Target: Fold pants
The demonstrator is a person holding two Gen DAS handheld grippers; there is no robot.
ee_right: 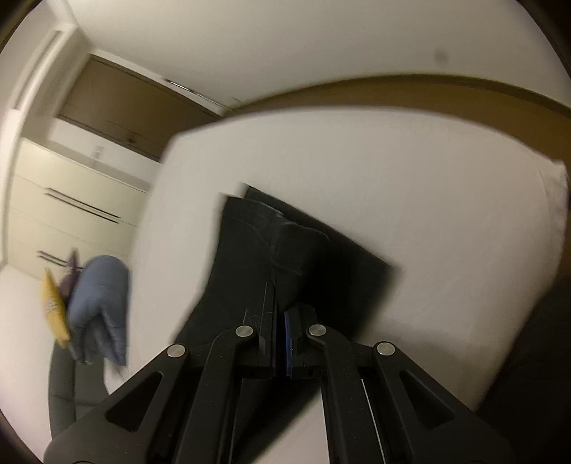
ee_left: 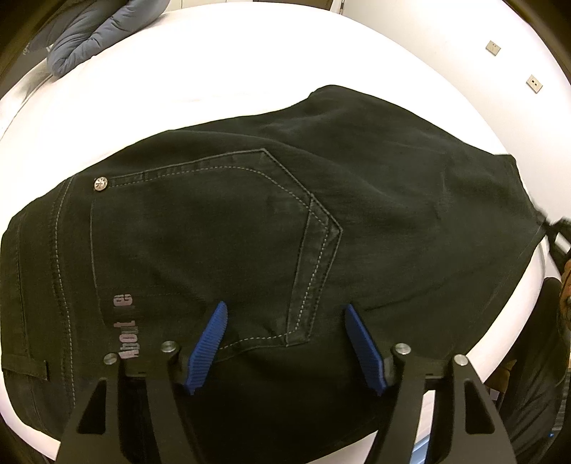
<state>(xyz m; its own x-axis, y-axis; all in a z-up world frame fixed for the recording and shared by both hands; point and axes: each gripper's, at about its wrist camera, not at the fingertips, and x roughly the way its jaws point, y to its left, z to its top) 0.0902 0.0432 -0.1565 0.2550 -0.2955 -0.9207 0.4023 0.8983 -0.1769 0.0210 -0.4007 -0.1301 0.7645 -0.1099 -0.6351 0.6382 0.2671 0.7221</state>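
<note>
Black pants (ee_left: 249,221) lie spread on a white table (ee_left: 214,71), back pocket and grey stitching up, waistband toward the left. My left gripper (ee_left: 285,314) is open with its blue pads (ee_left: 210,342) just above the pocket's lower edge, holding nothing. In the right wrist view my right gripper (ee_right: 280,321) is shut on the leg end of the pants (ee_right: 271,250) and lifts that cloth off the table (ee_right: 392,178). The view is motion-blurred.
A blue-grey padded jacket (ee_left: 89,32) lies at the table's far left; it also shows in the right wrist view (ee_right: 100,303) beside a yellow item (ee_right: 53,307). Cream drawers (ee_right: 71,207) stand behind. Two small sockets (ee_left: 493,48) sit on the wall.
</note>
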